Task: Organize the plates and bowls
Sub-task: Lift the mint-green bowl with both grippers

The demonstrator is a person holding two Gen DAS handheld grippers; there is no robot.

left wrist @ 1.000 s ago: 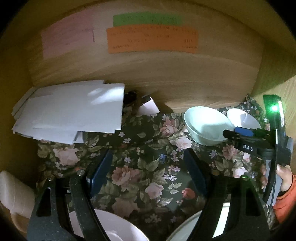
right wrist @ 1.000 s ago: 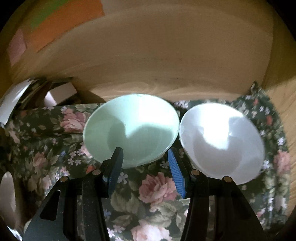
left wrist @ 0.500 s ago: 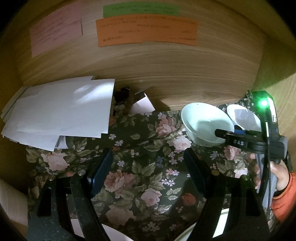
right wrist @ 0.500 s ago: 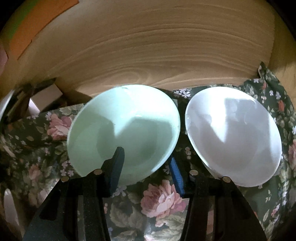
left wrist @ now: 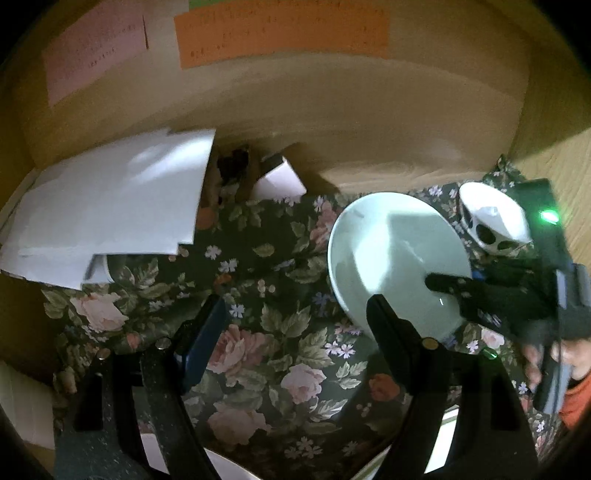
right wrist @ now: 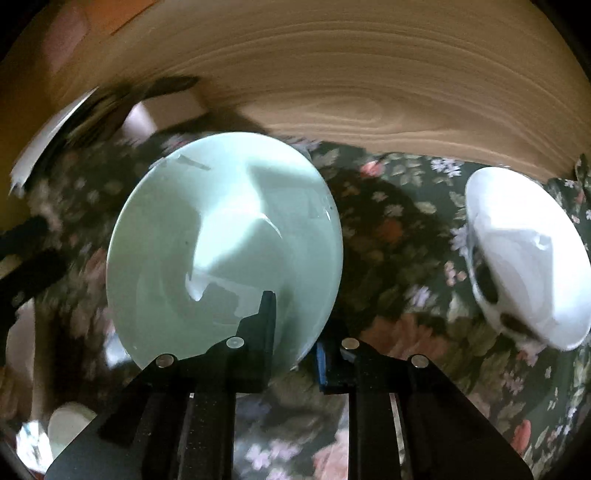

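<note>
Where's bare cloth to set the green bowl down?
Free: floral cloth between the white papers and the green bowl, ahead of the left tongs. Crowded: right edge, where the white bowl sits by the right tongs; plates along the near edge.

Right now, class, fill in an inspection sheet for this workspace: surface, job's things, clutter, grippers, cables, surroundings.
Surface: floral cloth over the table.
Job's things: green bowl tilted, rim pinched; white bowl apart to its right, spotted outside; white plate edges at the near edge.
Clutter: white papers at the back left.
Grippers: right gripper shut on the green bowl's rim; left gripper open, holding nothing.
Cables: nothing seen.
Surroundings: wooden wall with an orange note and a pink note.
</note>
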